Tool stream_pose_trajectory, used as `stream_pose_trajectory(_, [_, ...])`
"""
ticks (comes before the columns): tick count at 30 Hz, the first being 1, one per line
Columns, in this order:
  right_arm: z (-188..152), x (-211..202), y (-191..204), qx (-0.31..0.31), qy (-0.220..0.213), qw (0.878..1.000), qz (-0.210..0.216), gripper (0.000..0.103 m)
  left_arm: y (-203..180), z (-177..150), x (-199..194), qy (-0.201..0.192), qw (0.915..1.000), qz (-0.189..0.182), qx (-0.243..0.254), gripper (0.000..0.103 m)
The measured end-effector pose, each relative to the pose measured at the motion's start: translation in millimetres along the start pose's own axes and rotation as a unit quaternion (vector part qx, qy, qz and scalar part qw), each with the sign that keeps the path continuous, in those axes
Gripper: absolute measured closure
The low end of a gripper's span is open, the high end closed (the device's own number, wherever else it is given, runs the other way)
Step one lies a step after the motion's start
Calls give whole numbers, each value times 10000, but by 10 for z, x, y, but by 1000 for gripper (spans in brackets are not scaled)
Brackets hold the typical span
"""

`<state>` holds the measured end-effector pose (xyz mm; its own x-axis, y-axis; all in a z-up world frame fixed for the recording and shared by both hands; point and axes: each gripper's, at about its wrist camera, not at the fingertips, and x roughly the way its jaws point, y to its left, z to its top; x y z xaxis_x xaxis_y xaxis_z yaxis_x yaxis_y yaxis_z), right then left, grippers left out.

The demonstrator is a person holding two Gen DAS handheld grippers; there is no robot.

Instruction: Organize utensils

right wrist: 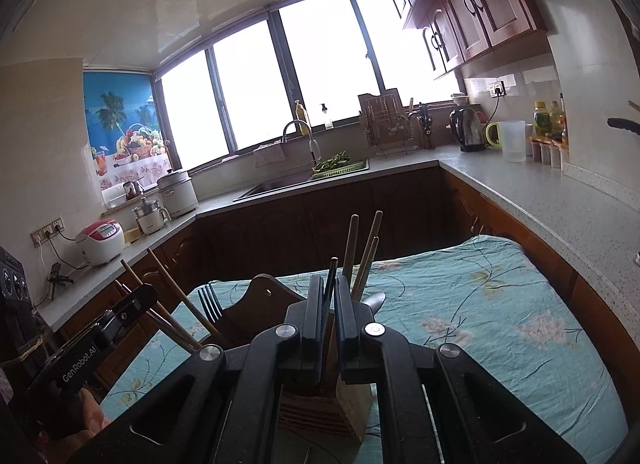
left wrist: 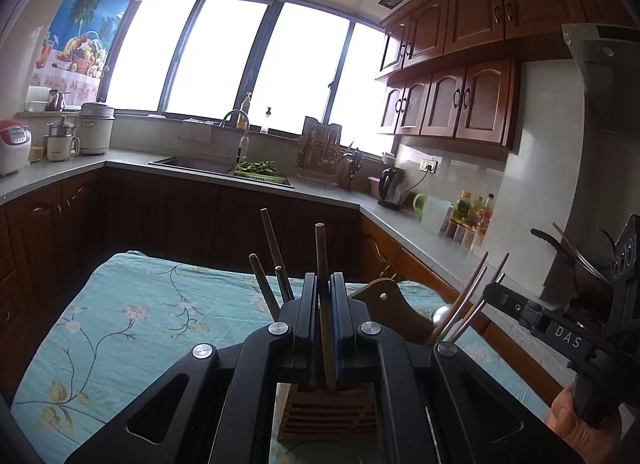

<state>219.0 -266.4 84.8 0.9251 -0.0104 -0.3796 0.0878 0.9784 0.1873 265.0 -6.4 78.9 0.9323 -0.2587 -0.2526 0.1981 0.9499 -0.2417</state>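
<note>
A wooden utensil holder (left wrist: 328, 412) (right wrist: 348, 396) with a bird-shaped back piece (left wrist: 384, 300) stands on the teal floral tablecloth (left wrist: 140, 324) (right wrist: 460, 304). My left gripper (left wrist: 324, 280) (right wrist: 144, 294) is shut on a brown wooden chopstick (left wrist: 320, 248) (right wrist: 168, 288) that stands upright over the holder. My right gripper (right wrist: 330, 282) (left wrist: 490, 292) is shut on a thin dark stick-like utensil (right wrist: 333, 266) above the holder. Other wooden chopsticks (left wrist: 266, 232) (right wrist: 374, 232), metal sticks (left wrist: 472, 288), a fork (right wrist: 212, 300) and a spoon (right wrist: 376, 300) stand in the holder.
Grey counters run around the table on three sides. A sink (left wrist: 192, 164) sits under the window, a rice cooker (right wrist: 100, 242) on the left counter, a kettle (right wrist: 470, 130) and bottles (right wrist: 546, 116) on the right. A wok (left wrist: 580, 264) sits by the right-hand wall.
</note>
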Motion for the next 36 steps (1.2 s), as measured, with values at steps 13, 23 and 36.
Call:
stream_pose_trajectory(13, [49, -221, -4, 158, -159, 9997, 75, 78, -67, 128, -144, 104, 9999, -64, 84, 89])
stream_pose_trajectory(23, [72, -553, -72, 372, -422, 9983, 136, 55, -18, -32, -663, -85, 9999, -87, -32, 59])
stream_pose_trajectory(36, [-474, -898, -123, 498, -145, 9984, 238, 18, 67, -431, -1379, 64, 9995, 225, -219, 18])
